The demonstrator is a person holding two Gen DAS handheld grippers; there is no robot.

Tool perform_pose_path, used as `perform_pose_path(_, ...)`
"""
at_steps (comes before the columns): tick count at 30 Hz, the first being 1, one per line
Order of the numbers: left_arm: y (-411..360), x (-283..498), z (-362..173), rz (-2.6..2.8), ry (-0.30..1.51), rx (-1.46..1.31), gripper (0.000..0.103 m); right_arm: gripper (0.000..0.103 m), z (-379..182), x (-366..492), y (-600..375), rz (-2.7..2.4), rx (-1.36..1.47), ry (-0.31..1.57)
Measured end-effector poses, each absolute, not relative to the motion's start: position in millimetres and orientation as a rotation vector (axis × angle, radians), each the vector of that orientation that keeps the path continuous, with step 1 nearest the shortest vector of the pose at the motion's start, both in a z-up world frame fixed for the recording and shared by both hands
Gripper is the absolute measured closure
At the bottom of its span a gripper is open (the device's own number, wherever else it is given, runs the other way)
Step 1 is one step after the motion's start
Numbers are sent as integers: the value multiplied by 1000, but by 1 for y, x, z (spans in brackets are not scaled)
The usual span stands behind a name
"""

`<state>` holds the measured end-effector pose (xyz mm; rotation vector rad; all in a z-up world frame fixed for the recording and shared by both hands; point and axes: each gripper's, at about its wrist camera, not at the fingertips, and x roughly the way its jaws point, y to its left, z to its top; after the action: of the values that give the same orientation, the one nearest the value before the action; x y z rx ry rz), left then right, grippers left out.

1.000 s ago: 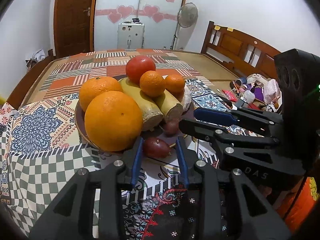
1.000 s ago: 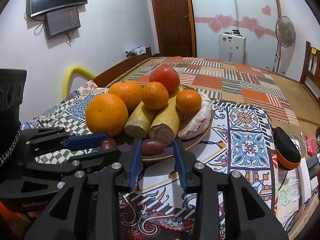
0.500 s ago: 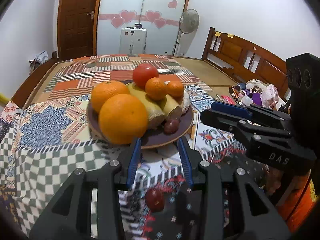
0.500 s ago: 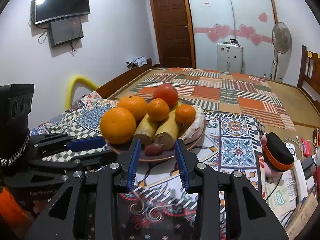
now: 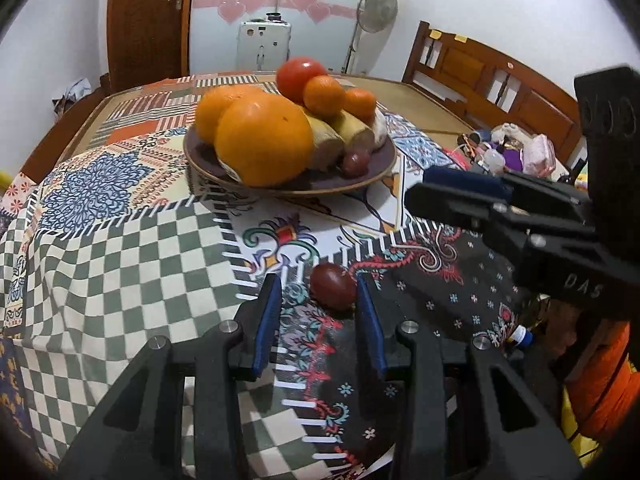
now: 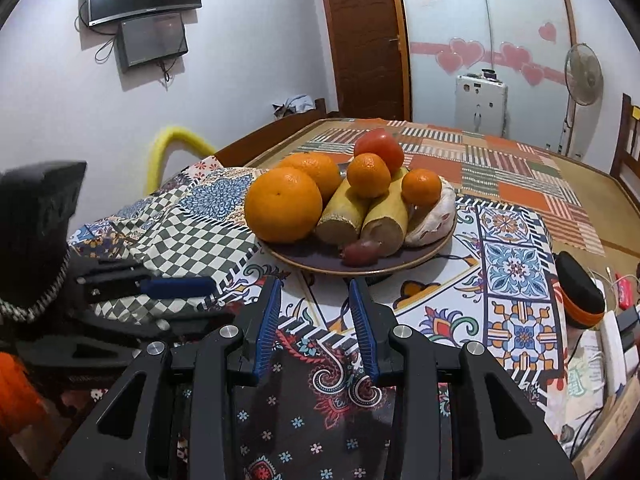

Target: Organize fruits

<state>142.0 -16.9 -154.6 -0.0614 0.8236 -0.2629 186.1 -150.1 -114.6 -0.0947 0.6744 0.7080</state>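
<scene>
Small dark fruit (image 5: 333, 286) lying loose on the surface between open left gripper (image 5: 318, 292) jaws, nearer the right one; right gripper (image 6: 313, 298) open, empty.

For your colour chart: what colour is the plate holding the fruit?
Dark purple plate, best in the left wrist view.

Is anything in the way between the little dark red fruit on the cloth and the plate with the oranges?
Nothing visible blocks it. The little dark red fruit lies on the tablecloth between the open left gripper's fingers, and only bare patterned cloth stretches from it to the plate. The right gripper hangs off to one side.
</scene>
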Motion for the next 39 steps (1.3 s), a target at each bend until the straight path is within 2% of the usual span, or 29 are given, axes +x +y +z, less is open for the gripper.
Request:
perform_pose_path(3, -23, 140, -156, -250, 808, -32, 64, 70, -115, 187, -153, 702, -97, 674)
perform_pose_path(5, -25, 140, -156, -256, 805, -27, 70, 70, -115, 187, -157, 696, -95, 672)
perform_pose_path(6, -27, 141, -156, -266, 807, -28, 78, 70, -115, 187, -159, 692, -92, 672)
perform_pose_path(7, -28, 140, -156, -277, 809, -26, 81, 70, -115, 186, -159, 690, -88, 671)
perform_pose_path(10, -34, 140, -153, -270, 796, 3, 82, 70, -117, 189, -166, 685, -69, 670)
perform_pose_path(27, -54, 196, -128, -169, 724, -2, 82, 70, -106, 193, -189, 678, -41, 604)
perform_pose_path(30, -56, 199, -131, -156, 737, 10, 78, 70, -104, 195, -192, 673, -49, 588)
perform_pose_path(33, -56, 201, -134, -156, 746, 2, 70, 70, -101, 195, -194, 675, -41, 576)
perform_pose_path(39, -52, 185, -123, -155, 706, 6, 69, 70, -92, 192, -195, 667, -23, 551)
